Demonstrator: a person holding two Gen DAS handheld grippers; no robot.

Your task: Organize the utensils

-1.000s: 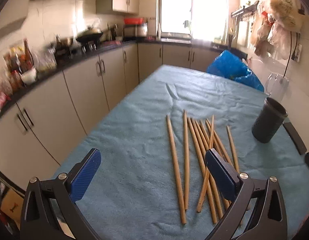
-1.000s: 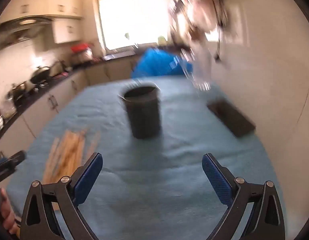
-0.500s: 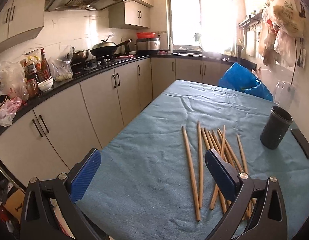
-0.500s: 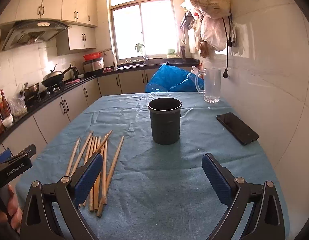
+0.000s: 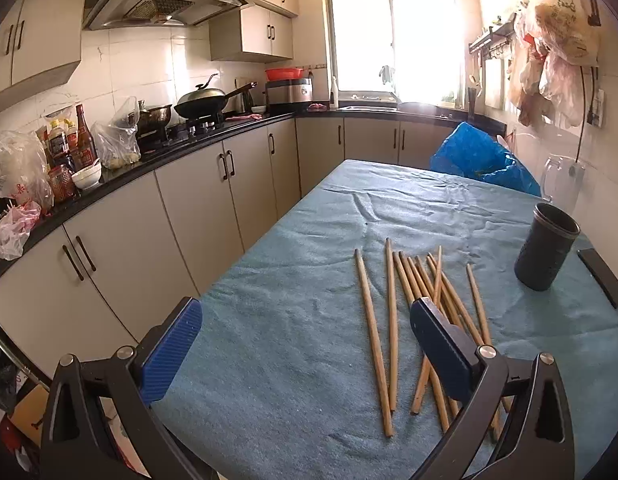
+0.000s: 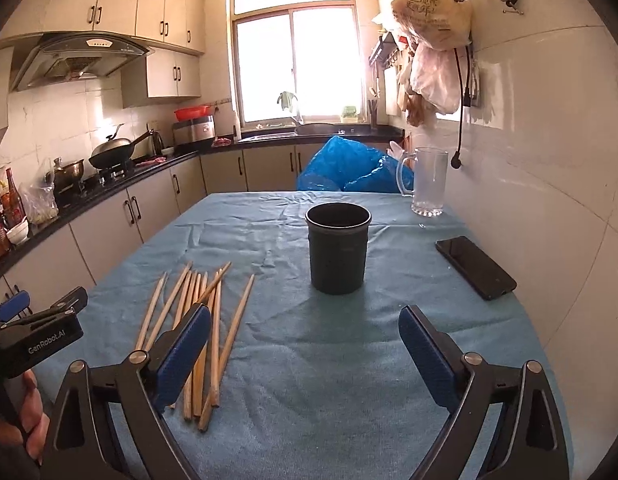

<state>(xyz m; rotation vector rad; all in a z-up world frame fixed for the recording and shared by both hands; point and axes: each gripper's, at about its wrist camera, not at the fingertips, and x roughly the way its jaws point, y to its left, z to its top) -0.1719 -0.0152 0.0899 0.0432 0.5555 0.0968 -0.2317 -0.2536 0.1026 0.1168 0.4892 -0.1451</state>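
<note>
From the left wrist camera, the left gripper (image 5: 305, 346) hangs above the near edge of the table with its jaws spread wide and nothing between them; its fingers are black plastic frames faced with ribbed blue pads (image 5: 171, 350). Ahead of it and toward its right finger lies a loose pile of long, thin, light-brown wooden chopsticks (image 5: 419, 320), some crossed over one another, resting on the wrinkled, nappy teal-blue tablecloth (image 5: 289, 320); the right pad overlaps the near ends of several. Farther ahead and well to the right stands the dark, matte, cylindrical holder cup (image 5: 546, 249), upright and apart from the sticks. Only this view shows the full run of glossy black countertop with bottles and plastic bags (image 5: 21, 184) off to the left

From the right wrist camera, the right gripper (image 6: 305, 346) is likewise wide open and empty, with the same ribbed blue pads. The holder cup (image 6: 338, 248) stands straight ahead, its open round mouth visible, while the chopsticks (image 6: 197, 320) lie ahead to the left, partly behind the left pad. This view alone shows the whole flat, glossy black phone (image 6: 475, 267) ahead to the right, the clear glass handled jug (image 6: 428, 187) beyond it, and the left gripper (image 6: 37, 320) held by a hand (image 6: 23, 420) at the far left edge
</note>
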